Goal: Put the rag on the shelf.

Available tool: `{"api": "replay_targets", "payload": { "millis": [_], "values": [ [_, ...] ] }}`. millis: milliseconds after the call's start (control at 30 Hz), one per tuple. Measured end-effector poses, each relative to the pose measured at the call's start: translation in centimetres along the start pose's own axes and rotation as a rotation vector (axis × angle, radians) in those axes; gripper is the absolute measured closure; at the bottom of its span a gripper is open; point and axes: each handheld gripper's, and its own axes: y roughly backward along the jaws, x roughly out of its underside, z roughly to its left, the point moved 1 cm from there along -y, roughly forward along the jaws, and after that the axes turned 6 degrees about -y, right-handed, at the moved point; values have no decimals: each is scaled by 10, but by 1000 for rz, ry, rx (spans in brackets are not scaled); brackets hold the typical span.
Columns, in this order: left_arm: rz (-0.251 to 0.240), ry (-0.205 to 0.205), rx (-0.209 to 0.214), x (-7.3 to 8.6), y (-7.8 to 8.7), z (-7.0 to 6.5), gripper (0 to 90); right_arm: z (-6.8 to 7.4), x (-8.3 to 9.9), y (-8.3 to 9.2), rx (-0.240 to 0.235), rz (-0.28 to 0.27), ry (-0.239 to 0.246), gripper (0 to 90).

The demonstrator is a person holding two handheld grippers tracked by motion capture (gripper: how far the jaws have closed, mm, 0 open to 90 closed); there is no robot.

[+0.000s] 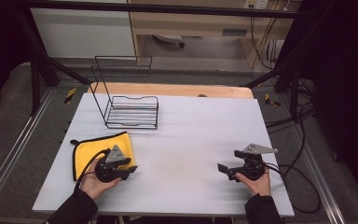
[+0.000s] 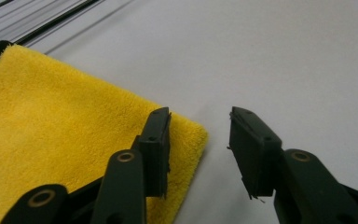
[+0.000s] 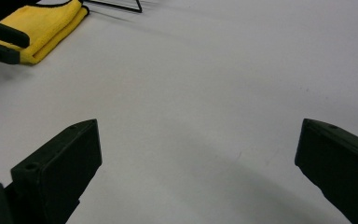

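Observation:
A folded yellow cloth (image 1: 91,149) with a dark trim lies flat at the table's front left. My left gripper (image 1: 129,170) is low at the cloth's right front corner. In the left gripper view its jaws (image 2: 199,121) stand apart; one jaw hangs over the cloth (image 2: 51,116), the other over bare table, and the corner reaches into the gap without being pressed. My right gripper (image 1: 224,170) rests at the front right, far from the cloth. In its own view the right gripper (image 3: 198,140) is wide open over bare table, with the cloth (image 3: 46,28) and the left gripper (image 3: 0,42) far off.
A black wire rack (image 1: 130,112) with a tall bent frame stands at the back left of the white table (image 1: 191,126), behind the cloth. Cables trail off the table's right edge. A wooden strip runs along the far edge.

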Motion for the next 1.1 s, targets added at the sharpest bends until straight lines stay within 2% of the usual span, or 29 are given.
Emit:
{"api": "replay_targets", "payload": {
  "millis": [133,233,300,533,767,967,1100],
  "values": [
    [14,15,-1,2,-5,1,643,0,0,0,1,-1,-1,10],
    [21,26,-16,2,-7,3,713,1,0,-1,0,2,-8,10],
    [19,42,-12,2,-8,5,721,1,0,-1,-1,2,-5,10],
    [28,17,-22,1,-8,5,816,1,0,-1,-4,1,-12,12],
    [38,45,-10,-3,-5,7,856,1,0,-1,-8,3,-11,15],
    [6,88,-8,-13,5,4,860,0,0,-2,-11,4,-6,17],
    [-29,110,29,-21,10,-4,861,1,0,-2,-12,2,-10,17]
  ]
}}
